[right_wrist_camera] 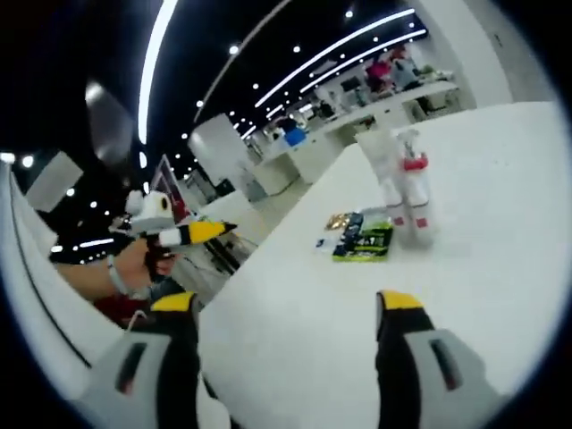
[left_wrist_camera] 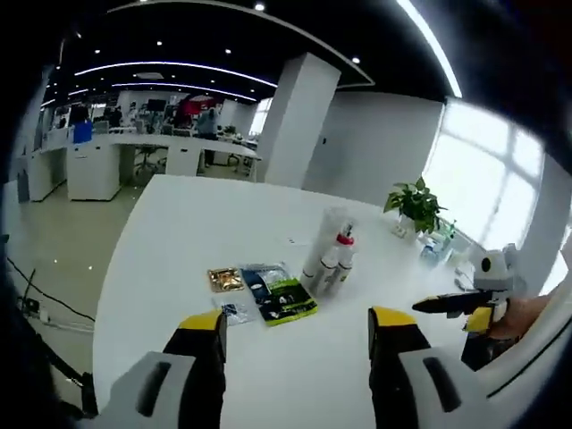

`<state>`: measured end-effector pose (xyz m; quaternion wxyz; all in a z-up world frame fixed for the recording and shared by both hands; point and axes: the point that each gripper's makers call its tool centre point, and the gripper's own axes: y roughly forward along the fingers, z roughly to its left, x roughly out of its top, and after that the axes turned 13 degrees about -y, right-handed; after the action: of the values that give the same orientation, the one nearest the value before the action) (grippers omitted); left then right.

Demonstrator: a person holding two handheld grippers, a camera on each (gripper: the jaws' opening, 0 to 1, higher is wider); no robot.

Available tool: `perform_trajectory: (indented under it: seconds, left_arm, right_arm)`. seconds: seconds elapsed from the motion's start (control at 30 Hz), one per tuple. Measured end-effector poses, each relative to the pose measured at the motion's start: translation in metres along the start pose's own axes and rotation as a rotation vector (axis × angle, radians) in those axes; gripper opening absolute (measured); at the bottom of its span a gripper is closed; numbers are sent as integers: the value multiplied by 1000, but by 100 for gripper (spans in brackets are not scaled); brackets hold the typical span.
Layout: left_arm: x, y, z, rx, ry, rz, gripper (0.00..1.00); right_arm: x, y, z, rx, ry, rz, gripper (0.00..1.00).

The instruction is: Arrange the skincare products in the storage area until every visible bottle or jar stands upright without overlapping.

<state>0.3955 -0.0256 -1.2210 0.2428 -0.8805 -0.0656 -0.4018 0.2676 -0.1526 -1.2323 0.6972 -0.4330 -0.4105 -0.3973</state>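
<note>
Both grippers, left and right, jaws spread and unladen, upright bottles mid-frame on the white table.

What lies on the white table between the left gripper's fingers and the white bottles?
In the left gripper view, flat sachets lie between the left gripper and the white red-capped bottles.

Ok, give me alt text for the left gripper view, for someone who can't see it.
A cluster of upright white skincare bottles, one with a red cap, stands on a white table beside flat green, blue and gold sachets. The left gripper, open and empty, hangs short of them, yellow-tipped. The right gripper enters at right, near a potted green plant.
</note>
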Motion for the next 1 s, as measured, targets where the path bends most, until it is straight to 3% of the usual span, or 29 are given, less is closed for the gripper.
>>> perform_trajectory:
  seconds: [0.1, 0.33, 0.47, 0.73, 0.87, 1.0]
  left_arm:
    - [1, -16, -6, 0, 2, -47, 72]
    - [12, -62, -13, 24, -23, -217, 80]
    - [10, -79, -14, 35, -21, -252, 88]
    - [6, -109, -9, 95, -18, -307, 100]
    - [3, -119, -19, 92, -44, -347, 100]
    - [-4, -120, -28, 85, -67, -338, 100]
  right_arm:
    - [13, -2, 2, -2, -32, -37, 84]
    - [55, -5, 18, -9, -208, -118, 98]
    - [65, -10, 27, -5, -249, -141, 99]
    - [65, -14, 40, -3, -251, -105, 99]
    - [70, -14, 57, 23, -236, -117, 99]
    - [75, -6, 68, 48, -238, -100, 99]
